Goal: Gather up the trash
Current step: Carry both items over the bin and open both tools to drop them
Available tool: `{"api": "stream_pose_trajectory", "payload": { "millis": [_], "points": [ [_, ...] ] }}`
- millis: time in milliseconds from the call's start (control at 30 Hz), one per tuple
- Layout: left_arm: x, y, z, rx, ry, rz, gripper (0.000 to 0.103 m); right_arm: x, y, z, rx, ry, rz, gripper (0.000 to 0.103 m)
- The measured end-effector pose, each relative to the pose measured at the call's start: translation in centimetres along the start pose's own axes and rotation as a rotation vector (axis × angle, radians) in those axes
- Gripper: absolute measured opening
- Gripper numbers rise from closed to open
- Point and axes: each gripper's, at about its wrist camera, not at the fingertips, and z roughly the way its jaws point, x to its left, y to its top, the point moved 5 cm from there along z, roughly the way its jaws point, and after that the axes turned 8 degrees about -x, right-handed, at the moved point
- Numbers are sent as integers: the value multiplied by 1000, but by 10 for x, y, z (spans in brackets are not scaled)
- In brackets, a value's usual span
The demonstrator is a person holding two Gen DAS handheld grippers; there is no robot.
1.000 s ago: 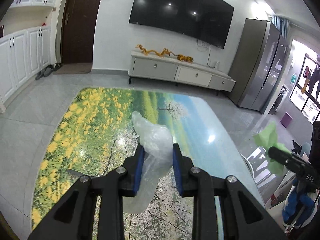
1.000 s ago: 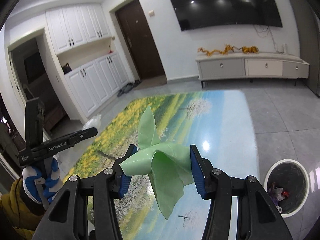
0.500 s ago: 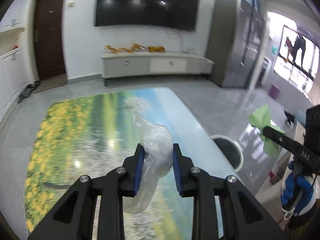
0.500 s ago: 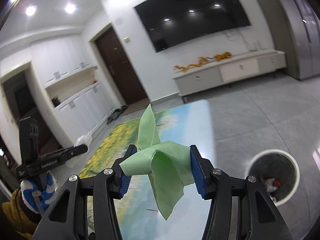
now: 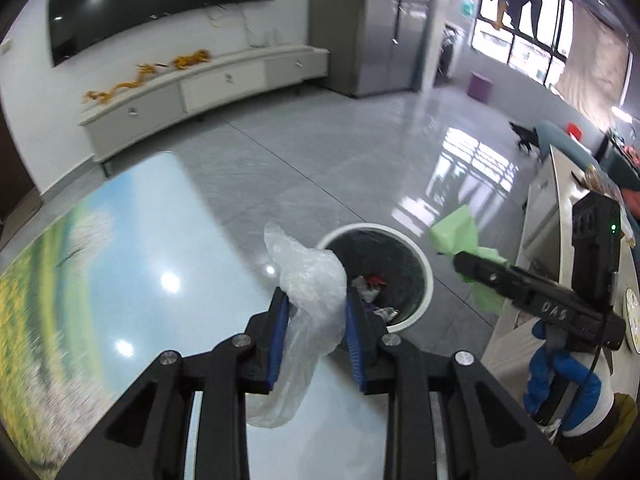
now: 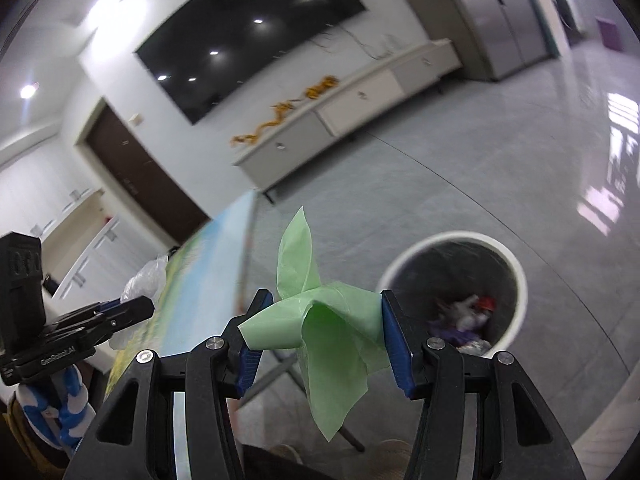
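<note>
Count: 2 trash items, 1 bin, 2 grippers.

Left gripper (image 5: 316,334): jaws clenched on the crumpled clear plastic film bag (image 5: 308,308). Translucent, wrinkled; a puff sticks up above the blue pads, a tail hangs below them. It fills the gap between the pads. In the left wrist view it sits over the worktop's edge, with the bin just past it at 1 o'clock.

Right gripper (image 6: 322,334): jaws clenched on the light green thin plastic sheet (image 6: 320,320). Folded and creased, one pointed flap up at 12 o'clock, one hanging at 6 o'clock, spanning pad to pad. Held in the air, off the worktop.

Round white-rimmed waste bin with dark liner (image 5: 428,276) stands on the grey tiled floor (image 5: 320,168), beside the glossy worktop with printed landscape scene (image 5: 140,264). Mixed scraps inside, one red. In the right wrist view the bin (image 6: 516,264) is at 3 o'clock from the green sheet, lower down.

Each gripper shows in the other's view, left one (image 6: 132,308) at 9 o'clock with its bag.
</note>
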Motion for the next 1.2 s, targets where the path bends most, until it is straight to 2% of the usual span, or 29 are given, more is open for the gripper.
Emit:
{"api": "stream_pose_trajectory", "payload": {
  "millis": [200, 500, 533, 567, 633, 767, 933, 1100, 1133, 1200],
  "points": [
    [-30, 22, 79, 70, -66, -31, 28, -47, 8, 42, 57, -82, 49, 56],
    [-37, 42, 161, 101, -92, -95, 30, -99, 8, 102, 123, -180, 114, 61],
    [-38, 42, 168, 107, -98, -100, 37, -104, 7, 106, 126, -203, 112, 63],
    [-39, 41, 174, 114, -104, -108, 51, -108, 8, 107, 128, -213, 111, 65],
    [-38, 40, 180, 112, -111, -133, 60, -112, 8, 109, 129, -240, 107, 66],
    [-36, 41, 184, 114, -125, -160, 61, -114, 11, 108, 122, -274, 90, 70],
    [-30, 47, 163, 76, -111, -174, 61, -102, 16, 99, 108, -299, 43, 74],
    [-8, 58, 109, -40, -9, -146, 61, -69, 29, 73, 40, -312, -2, 77],
    [-2, 61, 91, -75, 32, -134, 62, -58, 33, 66, 19, -311, -15, 79],
    [9, 61, 65, -121, 81, -123, 68, -34, 39, 51, -20, -316, -55, 83]
  ]
}}
